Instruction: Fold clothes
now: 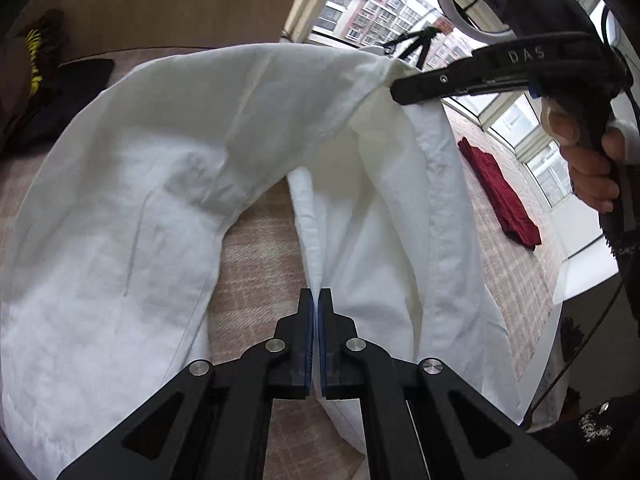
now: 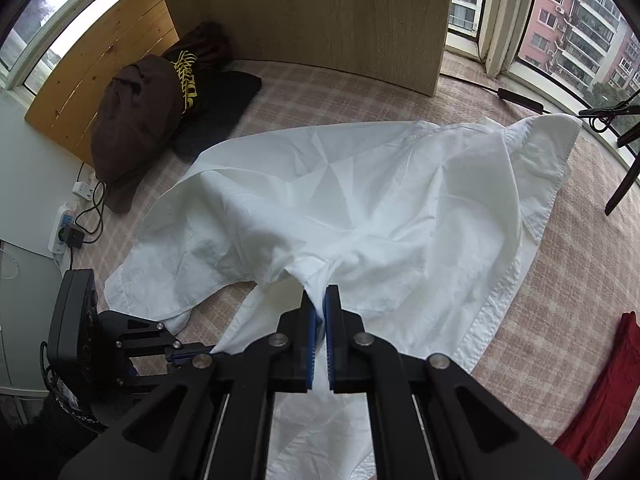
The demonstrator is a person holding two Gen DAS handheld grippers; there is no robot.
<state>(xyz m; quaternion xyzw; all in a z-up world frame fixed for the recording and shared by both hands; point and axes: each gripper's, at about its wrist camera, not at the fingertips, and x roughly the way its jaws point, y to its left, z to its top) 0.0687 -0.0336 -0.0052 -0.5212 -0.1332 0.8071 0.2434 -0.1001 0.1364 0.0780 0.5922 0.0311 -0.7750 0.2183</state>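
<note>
Nearest the lens, the left gripper (image 1: 316, 300) is pinching a hem edge of the white shirt (image 1: 160, 168), its jaws closed flat on the cloth. In the right wrist view, the right gripper (image 2: 320, 304) is likewise clamping a bunched fold of the same shirt, with cloth showing in the narrow gap between its jaws. Both grips are lifting part of the garment; the rest is draping down onto the plaid bed cover (image 2: 540, 272).

The shirt is running forward and away from both grippers, its long axis stretching from the held edge toward the far collar end by the window (image 2: 568, 24). The left gripper is holding low and near the person, while the right gripper is holding higher and further out along the cloth; the button placket (image 2: 492, 304) is trailing along the right side.

Further off, a red garment (image 1: 500, 196) is lying flat to the right, and a brown and dark pile (image 2: 160, 108) is sitting against the wooden headboard (image 2: 100, 60).
</note>
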